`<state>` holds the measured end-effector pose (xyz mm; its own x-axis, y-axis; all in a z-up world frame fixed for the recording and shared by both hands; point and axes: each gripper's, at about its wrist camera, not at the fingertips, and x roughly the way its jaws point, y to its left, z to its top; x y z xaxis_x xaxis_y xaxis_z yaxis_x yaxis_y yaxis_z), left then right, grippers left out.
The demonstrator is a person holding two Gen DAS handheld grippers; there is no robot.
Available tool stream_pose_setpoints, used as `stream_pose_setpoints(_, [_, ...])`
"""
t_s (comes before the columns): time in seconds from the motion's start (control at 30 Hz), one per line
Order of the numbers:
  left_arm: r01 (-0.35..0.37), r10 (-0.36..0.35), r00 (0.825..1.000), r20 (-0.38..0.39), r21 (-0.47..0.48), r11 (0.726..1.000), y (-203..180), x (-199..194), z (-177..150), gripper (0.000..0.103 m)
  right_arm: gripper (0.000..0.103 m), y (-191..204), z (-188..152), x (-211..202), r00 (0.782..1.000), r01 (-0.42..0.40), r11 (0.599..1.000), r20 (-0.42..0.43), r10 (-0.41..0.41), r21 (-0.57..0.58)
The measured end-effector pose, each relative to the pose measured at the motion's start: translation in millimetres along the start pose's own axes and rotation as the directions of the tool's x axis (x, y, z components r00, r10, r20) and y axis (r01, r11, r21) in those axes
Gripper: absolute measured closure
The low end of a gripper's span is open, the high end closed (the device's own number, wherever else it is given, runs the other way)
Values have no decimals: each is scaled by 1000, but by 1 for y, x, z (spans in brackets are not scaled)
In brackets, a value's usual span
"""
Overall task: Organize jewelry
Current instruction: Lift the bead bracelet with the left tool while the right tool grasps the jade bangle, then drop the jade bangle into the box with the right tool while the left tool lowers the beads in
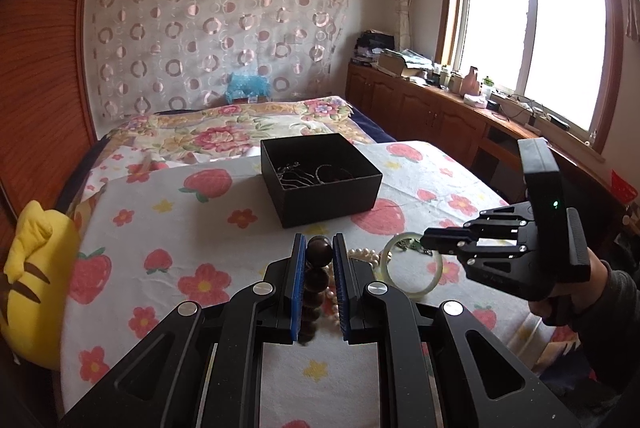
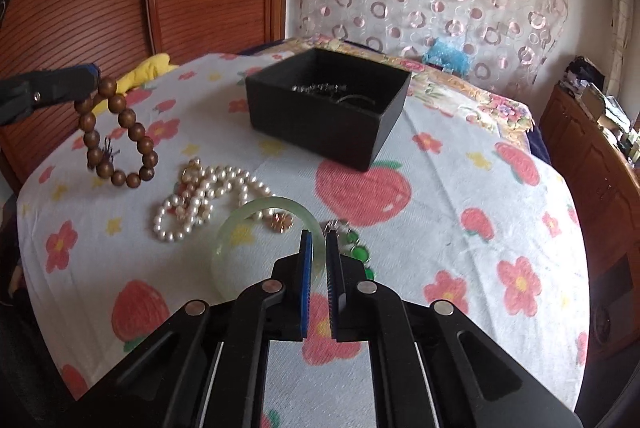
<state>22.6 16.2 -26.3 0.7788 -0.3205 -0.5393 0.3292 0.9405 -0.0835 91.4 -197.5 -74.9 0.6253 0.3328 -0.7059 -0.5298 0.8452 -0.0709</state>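
- Wooden bead bracelet (image 2: 116,135) hangs clear of the tablecloth (image 2: 460,187), clamped at its top beads between the pads of the left gripper (image 1: 319,252).
- Jade bangle (image 2: 256,224) tilts up off the cloth; the right gripper (image 2: 318,248) is closed on its rim.
- Black box (image 1: 320,179) sits ahead of both claws, open-topped, with thin chains and a dark ring inside.
- Pearl necklace (image 2: 204,195) lies heaped on the cloth, left of the right claw and just below the hanging beads; part of it shows through the bangle.
- Green-stone piece (image 2: 356,248) lies just right of the right claw's tips, touching the cloth.
- Yellow plush (image 1: 36,280) rests at the table edge, far left of the left claw.
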Motion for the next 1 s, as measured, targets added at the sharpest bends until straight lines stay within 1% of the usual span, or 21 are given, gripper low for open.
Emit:
stream_pose_setpoints(0.17, [-15, 15, 1000, 18, -1, 1000, 6, 3, 9, 90, 95, -8, 20, -6, 999, 18, 1000, 39, -18, -3])
stream_pose_setpoints(0.37, [-34, 34, 998, 44, 1, 999, 13, 6, 25, 91, 95, -23, 50, -2, 996, 31, 999, 77, -33, 28])
stream_pose_setpoints(0.5, [-38, 38, 998, 56, 1, 999, 16, 9, 36, 90, 95, -34, 70, 7, 995, 63, 997, 78, -67, 42])
stream_pose_setpoints(0.77, [-37, 34, 996, 84, 25, 999, 8, 13, 52, 90, 95, -53, 101, 23, 992, 67, 994, 99, -76, 89])
stream_pose_setpoints(1.0, [-40, 37, 994, 100, 25, 999, 8, 20, 68, 90, 95, -58, 118, 46, 993, 72, 992, 82, -81, 104])
